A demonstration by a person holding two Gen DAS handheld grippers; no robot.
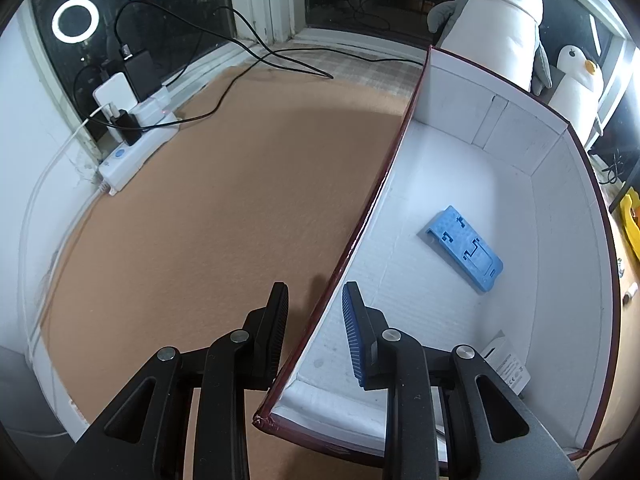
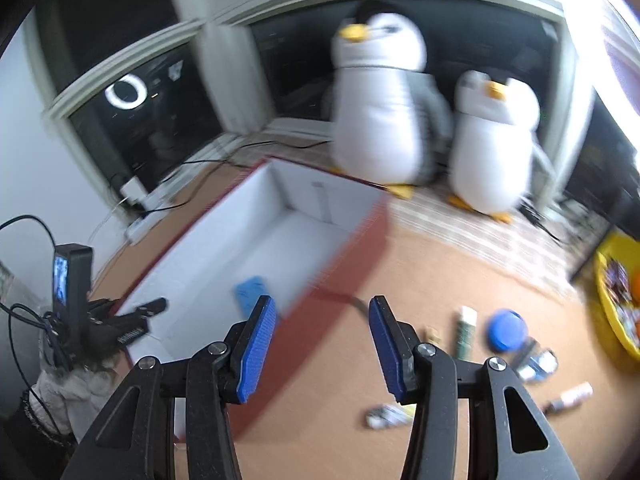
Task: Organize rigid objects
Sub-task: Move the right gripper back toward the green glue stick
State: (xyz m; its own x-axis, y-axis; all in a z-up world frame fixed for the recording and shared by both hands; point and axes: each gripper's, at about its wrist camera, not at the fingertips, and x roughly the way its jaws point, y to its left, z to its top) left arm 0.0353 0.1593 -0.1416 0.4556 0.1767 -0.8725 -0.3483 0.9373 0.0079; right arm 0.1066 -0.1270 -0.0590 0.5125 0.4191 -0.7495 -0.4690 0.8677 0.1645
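- Straddling the near wall of the box, the left tongs sit with one finger outside over the counter and one inside; the pads look close on either side of the wall, but I cannot tell whether they press on it.
- The right tongs stand apart with nothing between the blue pads, above the counter just beside the box's red outer side.
- A blue flat plastic piece lies on the white floor of the box, apart from the walls.
- On the counter near the right tongs lie a blue round cap, a green and white tube and other small items, blurred.
- Further right sits a yellow bin.
- At the back, two plush penguins stand by the window.
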